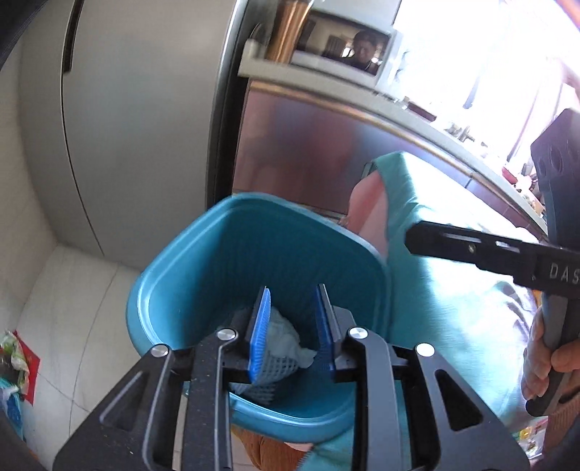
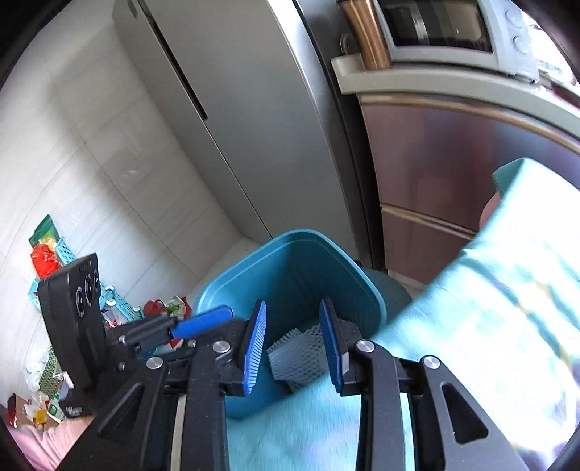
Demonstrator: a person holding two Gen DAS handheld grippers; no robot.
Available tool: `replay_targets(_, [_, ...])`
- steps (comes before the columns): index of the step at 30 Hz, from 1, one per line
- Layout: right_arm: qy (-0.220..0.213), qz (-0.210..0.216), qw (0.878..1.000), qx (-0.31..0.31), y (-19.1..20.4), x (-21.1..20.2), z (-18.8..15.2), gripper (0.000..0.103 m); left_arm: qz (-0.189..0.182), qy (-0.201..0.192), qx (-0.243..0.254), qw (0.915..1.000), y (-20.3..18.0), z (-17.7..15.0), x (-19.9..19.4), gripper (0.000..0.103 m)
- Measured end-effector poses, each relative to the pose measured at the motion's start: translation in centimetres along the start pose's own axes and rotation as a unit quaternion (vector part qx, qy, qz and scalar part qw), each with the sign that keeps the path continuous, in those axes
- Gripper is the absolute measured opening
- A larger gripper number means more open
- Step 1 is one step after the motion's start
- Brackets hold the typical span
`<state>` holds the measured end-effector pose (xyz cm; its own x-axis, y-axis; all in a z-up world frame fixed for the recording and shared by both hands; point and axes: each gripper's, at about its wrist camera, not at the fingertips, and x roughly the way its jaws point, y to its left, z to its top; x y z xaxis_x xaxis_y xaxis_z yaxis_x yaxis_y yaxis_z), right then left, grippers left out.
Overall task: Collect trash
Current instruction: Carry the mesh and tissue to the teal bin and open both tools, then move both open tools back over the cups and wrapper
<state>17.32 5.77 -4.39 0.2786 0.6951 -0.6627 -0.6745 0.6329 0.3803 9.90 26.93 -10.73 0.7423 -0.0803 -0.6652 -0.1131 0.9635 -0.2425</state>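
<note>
A teal trash bin [image 1: 203, 253] stands on the floor by the fridge; it also shows in the right wrist view [image 2: 297, 261]. Inside lie a white crumpled tissue [image 1: 286, 340] and a pale foam net sleeve [image 1: 275, 366], the sleeve also seen from the right [image 2: 297, 358]. My left gripper [image 1: 293, 319] is open and empty right over the bin's mouth. My right gripper [image 2: 293, 340] is open and empty above the bin too. The right gripper's body shows at the right edge of the left wrist view [image 1: 471, 250]. The left gripper shows at left in the right wrist view [image 2: 203, 319].
A grey fridge [image 2: 246, 119] and a brown cabinet [image 2: 435, 181] with a microwave [image 2: 442, 29] stand behind the bin. More wrappers and teal baskets [image 2: 54, 253] lie on the white tiled floor at left. The person's teal shirt [image 2: 471, 326] fills the right side.
</note>
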Motion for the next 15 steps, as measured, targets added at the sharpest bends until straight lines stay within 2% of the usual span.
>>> replay_targets(8, [-0.071, -0.008, 0.997, -0.003, -0.3, -8.5, -3.1, 0.036, -0.053, -0.05, 0.052, 0.996, -5.3, 0.9, -3.8, 0.034])
replay_targets(15, [-0.121, -0.058, 0.99, 0.032, -2.6, -15.8, -7.0, 0.038, -0.129, -0.056, 0.105, 0.9845, -12.1, 1.0, -5.1, 0.038])
